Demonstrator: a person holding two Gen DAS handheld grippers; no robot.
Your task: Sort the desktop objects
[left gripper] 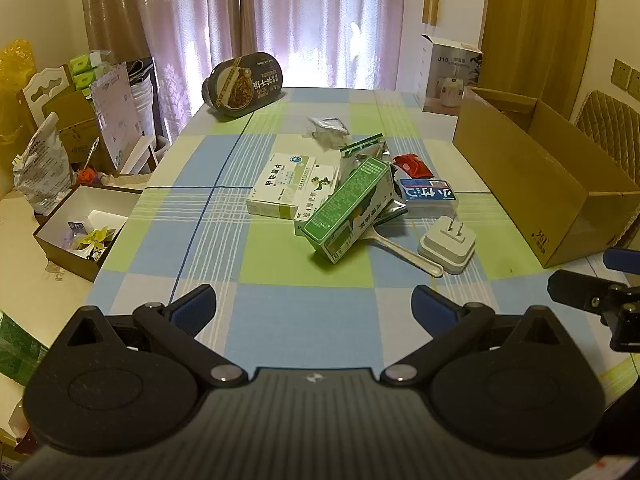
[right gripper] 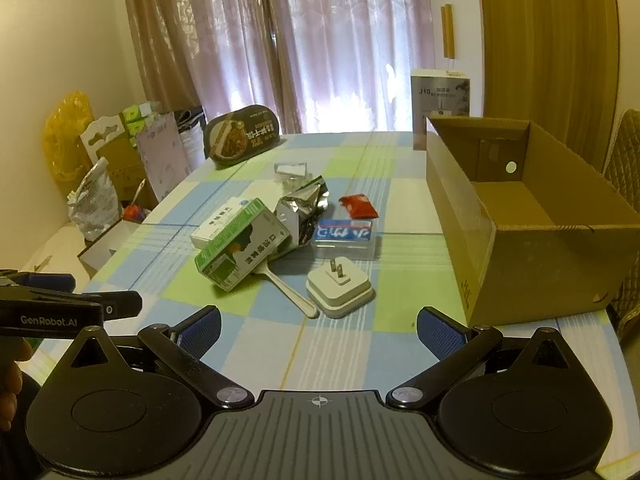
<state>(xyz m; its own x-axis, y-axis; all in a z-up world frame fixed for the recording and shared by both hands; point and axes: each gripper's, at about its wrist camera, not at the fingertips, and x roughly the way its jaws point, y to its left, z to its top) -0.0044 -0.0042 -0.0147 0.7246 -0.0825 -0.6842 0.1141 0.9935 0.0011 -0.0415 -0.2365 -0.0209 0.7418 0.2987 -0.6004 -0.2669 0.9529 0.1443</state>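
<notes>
Both units hover over the near edge of the counter (left gripper: pixel 280 304), which carries a blue, green and white checked cloth. Left gripper (left gripper: pixel 314 308): released, jaws spread wide, nothing between the blue pads. Right gripper (right gripper: pixel 319 330): likewise released and empty, seen at the right edge of the left wrist view; the left unit shows at the left edge of the right wrist view. Task items sit in a loose pile at mid-counter, well apart from both grippers. Green box (left gripper: pixel 346 210) lies tilted across a white and green medicine box (left gripper: pixel 286 190), with a crumpled foil pouch (right gripper: pixel 302 210) behind it. A white spoon (left gripper: pixel 408 254) pokes out from under the green box, handle toward the camera. White plug adapter (left gripper: pixel 448 246) rests prongs up just beside the spoon handle. Blue-labelled clear case (left gripper: pixel 430 198) lies just behind the adapter; red sachet (left gripper: pixel 412 164) beyond that. Small clear packet (left gripper: pixel 326 128) sits farther back. Dark oval meal tub (left gripper: pixel 242 84) leans at the far left corner. Open cardboard box (right gripper: pixel 532 236) stands on the right side of the counter, visible interior bare.
</notes>
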